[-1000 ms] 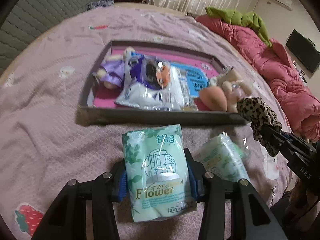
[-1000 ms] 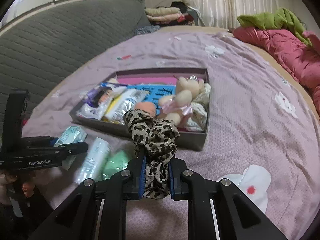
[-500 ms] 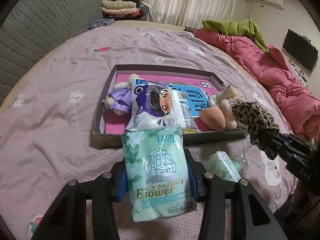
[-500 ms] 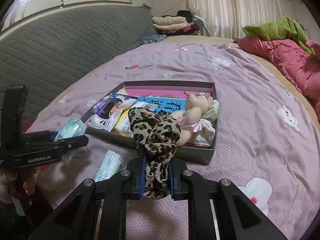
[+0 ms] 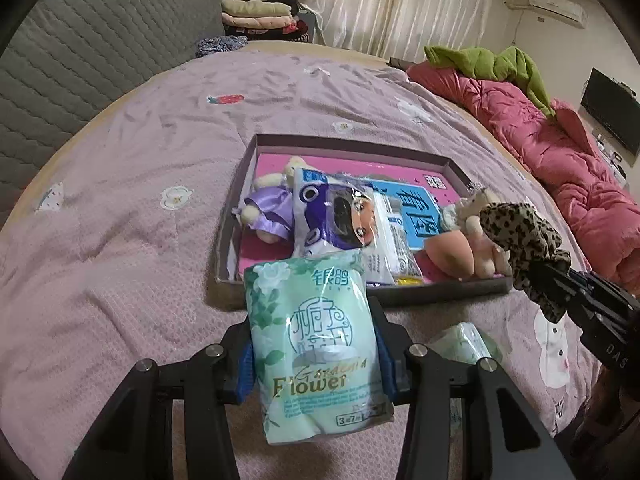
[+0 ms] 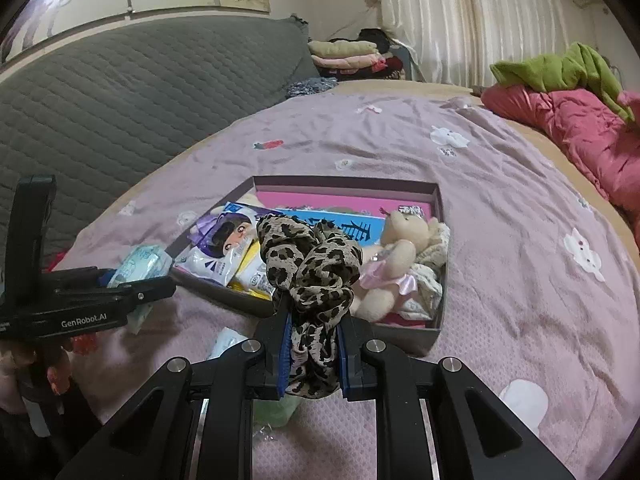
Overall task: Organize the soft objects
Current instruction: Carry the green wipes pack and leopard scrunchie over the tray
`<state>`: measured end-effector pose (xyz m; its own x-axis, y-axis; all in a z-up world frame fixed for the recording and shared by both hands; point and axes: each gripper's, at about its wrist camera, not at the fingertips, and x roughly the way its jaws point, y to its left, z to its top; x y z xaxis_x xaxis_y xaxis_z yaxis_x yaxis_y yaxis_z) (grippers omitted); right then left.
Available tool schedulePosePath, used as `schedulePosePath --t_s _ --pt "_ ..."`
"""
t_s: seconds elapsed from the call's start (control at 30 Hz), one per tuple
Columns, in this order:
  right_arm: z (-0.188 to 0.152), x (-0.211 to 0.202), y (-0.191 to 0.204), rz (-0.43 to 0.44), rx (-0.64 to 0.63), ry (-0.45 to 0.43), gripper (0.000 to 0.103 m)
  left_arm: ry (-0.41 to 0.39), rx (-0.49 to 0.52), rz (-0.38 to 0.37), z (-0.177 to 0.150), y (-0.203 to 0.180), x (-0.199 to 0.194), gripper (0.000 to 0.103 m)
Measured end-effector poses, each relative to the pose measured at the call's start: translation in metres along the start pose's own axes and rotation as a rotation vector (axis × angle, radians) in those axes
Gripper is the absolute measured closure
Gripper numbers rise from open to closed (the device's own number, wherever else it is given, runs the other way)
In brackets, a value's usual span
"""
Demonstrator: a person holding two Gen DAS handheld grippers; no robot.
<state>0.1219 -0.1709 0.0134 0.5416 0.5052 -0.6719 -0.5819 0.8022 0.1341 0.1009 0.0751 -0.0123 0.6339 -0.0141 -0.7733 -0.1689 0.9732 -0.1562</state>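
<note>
My left gripper is shut on a green tissue pack and holds it above the bed, short of the near wall of a shallow grey box. My right gripper is shut on a leopard-print scrunchie and holds it above the box's near wall; it also shows in the left wrist view. The box holds a purple-dressed doll, a wipes packet, a blue booklet, a peach sponge and a teddy bear.
Another green tissue pack and a white pack lie on the pink bedspread near the box. A red quilt lies along the right. A grey padded headboard stands on the left. Folded clothes are stacked at the far end.
Both grippers have risen and drawn back from the box with their loads still held. The loose tissue packs now sit lower in both views.
</note>
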Motion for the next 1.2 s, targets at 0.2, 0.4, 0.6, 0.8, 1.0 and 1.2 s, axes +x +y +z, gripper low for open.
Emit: schedulePosePath --t_s 0.2,0.4,0.6,0.8,1.0,1.2 --pt "0.005 0.004 -0.002 -0.006 -0.001 -0.008 0.085 -0.032 -0.021 0.023 0.014 0.010 0.002 0.056" --pt "0.014 0.011 -0.010 -0.016 0.014 -0.020 0.085 -0.045 -0.023 0.043 0.029 0.018 0.012 0.056" --pt "0.025 0.018 -0.012 -0.017 0.011 -0.028 0.085 -0.039 -0.024 0.037 0.034 0.019 0.025 0.055" --pt "0.030 0.022 -0.012 -0.027 0.008 -0.043 0.085 -0.045 -0.004 0.057 0.047 0.021 0.042 0.055" --pt "0.034 0.031 -0.017 -0.018 0.029 -0.038 0.085 0.003 -0.001 0.065 0.048 0.023 0.058 0.055" --pt "0.039 0.046 -0.005 0.011 -0.015 -0.031 0.085 0.019 0.010 0.065 0.048 0.021 0.063 0.055"
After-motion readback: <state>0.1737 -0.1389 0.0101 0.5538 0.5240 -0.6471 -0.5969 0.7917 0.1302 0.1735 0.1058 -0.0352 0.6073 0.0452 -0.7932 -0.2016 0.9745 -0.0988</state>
